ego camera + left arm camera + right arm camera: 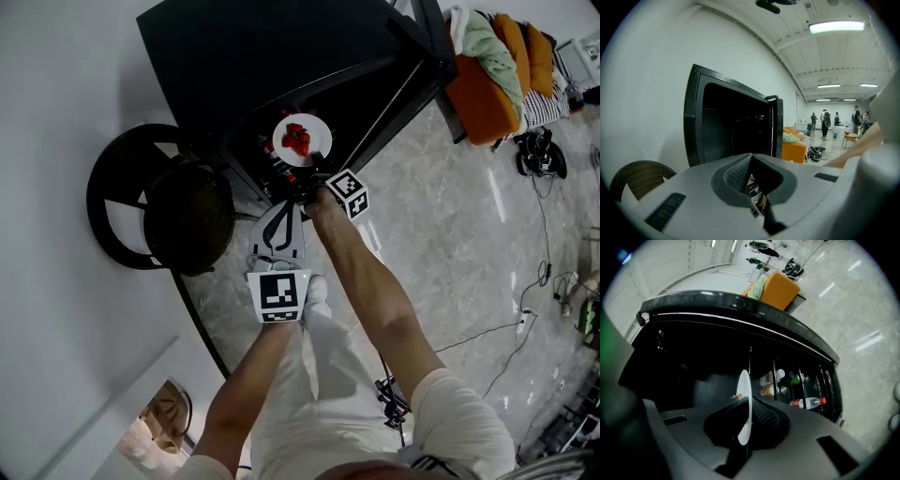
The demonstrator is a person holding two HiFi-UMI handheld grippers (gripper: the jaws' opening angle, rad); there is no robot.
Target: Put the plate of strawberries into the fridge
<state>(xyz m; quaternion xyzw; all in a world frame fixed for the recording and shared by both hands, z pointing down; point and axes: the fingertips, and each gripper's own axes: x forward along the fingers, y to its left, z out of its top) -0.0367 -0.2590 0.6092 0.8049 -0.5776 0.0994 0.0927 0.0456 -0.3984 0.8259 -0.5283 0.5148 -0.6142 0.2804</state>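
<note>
**Now at the fridge's open front: plate of strawberries clamped in the right gripper**

Seen from the head view, the black fridge stands open against the white wall. The white plate sits at its open front edge, level, with the red strawberries heaped at its middle. The right gripper has its jaws closed on the near rim of the plate. In the right gripper view the plate shows edge-on between the two ribbed pads, with the fridge's dark inside behind it. Whether the plate touches a shelf cannot be told.

The fridge's door is swung open to the right of the plate, and bottles lie in its racks.

The left gripper hangs just beside the right one, on its near side and outside the fridge. Its jaws meet at the tips with nothing between them, as the left gripper view shows.

A dark round wicker chair stands on the pale stone floor by the fridge's left corner. An orange sofa stands well apart, beyond the right side of the fridge.
</note>
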